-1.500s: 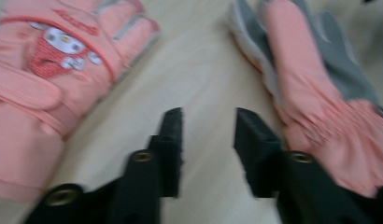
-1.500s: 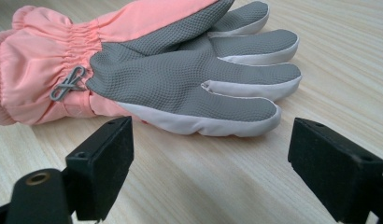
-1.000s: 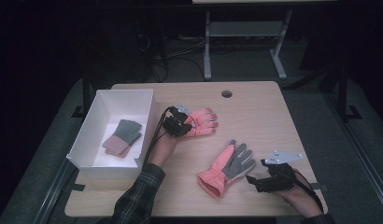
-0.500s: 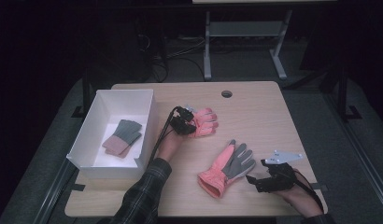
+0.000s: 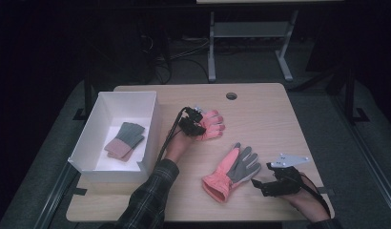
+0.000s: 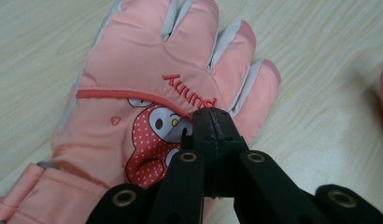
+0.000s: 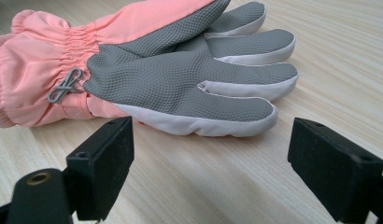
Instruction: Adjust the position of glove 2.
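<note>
On the left we are seeing a white box [image 5: 150,124] with smooth, straight walls, and a small gray and pinkish-brown glove [image 5: 124,141] is lying inside. Next, our left gripper [image 5: 197,125] is pressing its jaws together on the puffy pink glove [image 6: 147,93] lying mid-table [image 5: 260,107]; we cannot tell if cloth is pinched. Its red stitched writing is upside down. Farther right, the other pink glove [image 7: 180,74] is showing its bumpy gray palm. Our right gripper [image 7: 210,172] is holding its jaws wide apart beside it.
</note>
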Demonstrator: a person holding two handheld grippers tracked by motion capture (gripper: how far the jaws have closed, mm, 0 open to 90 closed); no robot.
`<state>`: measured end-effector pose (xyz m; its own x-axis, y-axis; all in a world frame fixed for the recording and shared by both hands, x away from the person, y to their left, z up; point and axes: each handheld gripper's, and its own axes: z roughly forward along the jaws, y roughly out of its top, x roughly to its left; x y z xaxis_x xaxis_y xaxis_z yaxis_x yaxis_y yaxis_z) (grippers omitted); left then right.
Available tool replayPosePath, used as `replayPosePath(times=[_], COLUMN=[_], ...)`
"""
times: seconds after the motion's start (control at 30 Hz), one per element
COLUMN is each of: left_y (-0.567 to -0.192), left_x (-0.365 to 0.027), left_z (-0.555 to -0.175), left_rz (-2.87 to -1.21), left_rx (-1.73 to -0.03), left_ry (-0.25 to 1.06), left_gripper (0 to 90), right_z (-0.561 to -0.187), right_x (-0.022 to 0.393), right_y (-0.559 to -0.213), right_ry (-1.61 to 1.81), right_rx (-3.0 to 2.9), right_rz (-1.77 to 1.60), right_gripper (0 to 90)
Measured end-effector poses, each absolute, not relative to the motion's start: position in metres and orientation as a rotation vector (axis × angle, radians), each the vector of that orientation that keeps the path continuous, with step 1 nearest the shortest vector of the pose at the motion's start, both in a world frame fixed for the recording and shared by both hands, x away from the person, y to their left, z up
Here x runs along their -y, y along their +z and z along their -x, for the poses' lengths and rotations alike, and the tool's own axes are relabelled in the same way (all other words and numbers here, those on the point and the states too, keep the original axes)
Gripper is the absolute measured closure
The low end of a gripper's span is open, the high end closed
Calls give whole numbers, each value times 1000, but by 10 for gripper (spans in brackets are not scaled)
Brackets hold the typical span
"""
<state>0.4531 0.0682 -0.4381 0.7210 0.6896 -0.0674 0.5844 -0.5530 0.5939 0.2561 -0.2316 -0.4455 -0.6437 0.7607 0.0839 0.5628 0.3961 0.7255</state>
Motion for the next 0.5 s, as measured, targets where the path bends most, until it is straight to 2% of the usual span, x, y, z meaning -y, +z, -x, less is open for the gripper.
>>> replayPosePath(times=[0.03,0.17,0.33,0.43,0.5], left_y=[-436,-437,-428,-415,-412], left_x=[-68,-56,-51,-70,-75], left_z=[-454,-453,-454,-464,-467], left_rz=[-2287,-2299,-2312,-2289,-2272], left_rx=[-962,-930,-897,-937,-955], left_ry=[156,127,193,279,292], left_gripper=[900,900,899,898,899], right_z=[-256,-256,-256,-256,-256], right_x=[232,231,232,232,232], right_y=[-445,-445,-445,-445,-445], right_ry=[1092,1094,1098,1101,1100], right_rx=[-2394,-2394,-2389,-2392,-2393], right_rz=[-1164,-1167,-1172,-1170,-1170], right_gripper=[144,144,144,144,144])
